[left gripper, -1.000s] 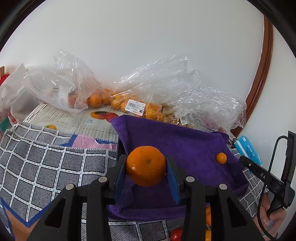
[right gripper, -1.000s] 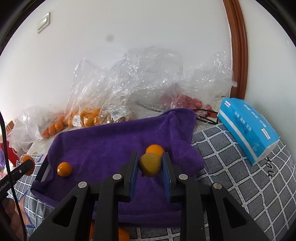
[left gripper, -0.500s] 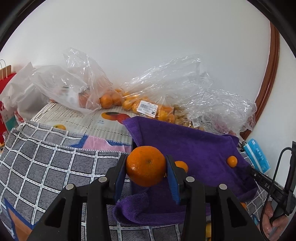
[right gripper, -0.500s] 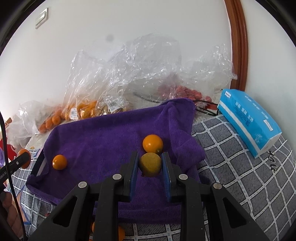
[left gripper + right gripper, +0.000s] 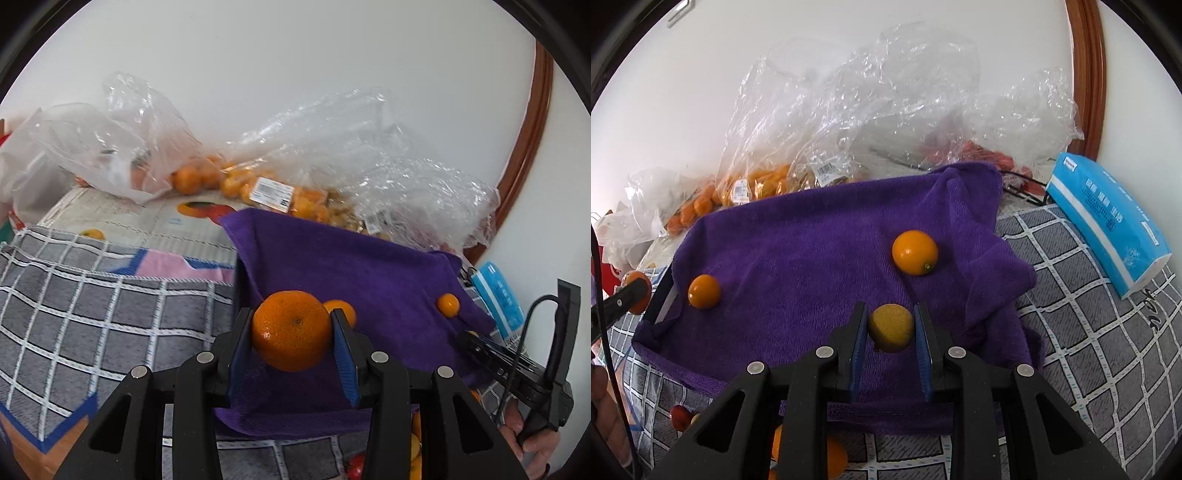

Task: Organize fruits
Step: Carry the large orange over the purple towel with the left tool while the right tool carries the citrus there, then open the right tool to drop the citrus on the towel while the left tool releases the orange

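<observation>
My left gripper (image 5: 291,328) is shut on a large orange tangerine (image 5: 291,330), held above the near left edge of a purple towel (image 5: 354,266). A small orange fruit (image 5: 341,309) peeks out behind the tangerine, and another (image 5: 447,304) lies further right on the towel. My right gripper (image 5: 891,325) is shut on a dull yellow-green small fruit (image 5: 890,326), low over the purple towel (image 5: 798,251). Two orange fruits rest on that towel, one (image 5: 915,252) just beyond my fingers and one (image 5: 704,291) at the left. The left gripper's tip (image 5: 631,293) with its tangerine shows at the far left.
Clear plastic bags of oranges (image 5: 236,181) and other fruit (image 5: 764,184) line the wall behind the towel. A blue tissue pack (image 5: 1108,225) lies on the grey checked cloth (image 5: 1089,332) at right. Loose fruit (image 5: 831,454) sits below the towel's near edge. A wooden frame (image 5: 1086,70) stands at back right.
The right gripper has sunk toward the towel with its fruit, so the towel and its oranges look larger. The left view swung right, then back; its grip on the tangerine is unchanged.
</observation>
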